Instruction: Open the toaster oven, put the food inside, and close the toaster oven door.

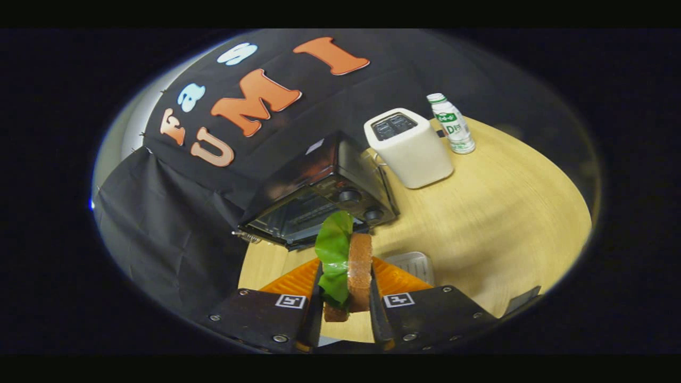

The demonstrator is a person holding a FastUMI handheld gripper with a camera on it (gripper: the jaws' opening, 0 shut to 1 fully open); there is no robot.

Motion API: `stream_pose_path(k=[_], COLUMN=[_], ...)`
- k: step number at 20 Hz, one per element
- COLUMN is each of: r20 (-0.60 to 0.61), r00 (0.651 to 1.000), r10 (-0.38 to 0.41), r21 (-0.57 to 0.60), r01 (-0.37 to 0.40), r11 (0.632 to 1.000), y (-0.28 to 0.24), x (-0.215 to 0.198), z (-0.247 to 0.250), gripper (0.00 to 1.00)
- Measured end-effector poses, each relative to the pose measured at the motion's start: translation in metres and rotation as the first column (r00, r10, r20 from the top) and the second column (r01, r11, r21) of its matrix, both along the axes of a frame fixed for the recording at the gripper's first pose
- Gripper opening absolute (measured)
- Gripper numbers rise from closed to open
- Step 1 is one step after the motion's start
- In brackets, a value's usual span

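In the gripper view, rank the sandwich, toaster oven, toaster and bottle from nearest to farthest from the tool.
1. Sandwich: clamped between the tool's fingers.
2. Toaster oven: just beyond the sandwich.
3. Toaster: behind the oven, to its right.
4. Bottle: beyond the toaster, near the table's far edge.

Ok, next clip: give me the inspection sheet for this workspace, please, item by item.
Surface: round light wooden table, bare in front.
Job's things: black toaster oven beyond the fingers, door lowered open; sandwich of brown bread and green lettuce, held upright.
Clutter: white pop-up toaster beside the oven; small white bottle with green cap behind it; orange ridged tray and a pale ridged item beneath the fingers.
Grippers: gripper shut on the sandwich, both fingers pressing its sides.
Cables: nothing seen.
Surroundings: black cloth booth wall behind the table.
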State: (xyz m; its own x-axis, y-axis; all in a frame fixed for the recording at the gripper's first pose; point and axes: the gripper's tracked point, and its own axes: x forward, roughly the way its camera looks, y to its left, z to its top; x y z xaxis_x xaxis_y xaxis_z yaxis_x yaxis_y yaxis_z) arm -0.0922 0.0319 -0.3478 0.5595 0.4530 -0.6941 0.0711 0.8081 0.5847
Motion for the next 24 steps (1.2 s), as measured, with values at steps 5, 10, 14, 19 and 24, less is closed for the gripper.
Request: stream_pose_path(k=[5, 10, 14, 19, 24], r20=[0.012, 0.035, 0.031, 0.003, 0.009], r00=[1.0, 0.999, 0.996, 0.987, 0.967], r10=[0.025, -0.003, -0.083, -0.163, -0.256], r21=[0.076, 0.133, 0.204, 0.256, 0.275], r01=[-0.025, -0.002, 0.075, 0.157, 0.244], r11=[0.997, 0.991, 0.976, 0.954, 0.93], y=[0.056, 0.106, 0.133, 0.158, 0.161], x=[0.018, 0.042, 0.063, 0.084, 0.108], z=[0.003, -0.002, -0.013, -0.04, -0.061], gripper=[0.39, 0.39, 0.39, 0.39, 0.39])
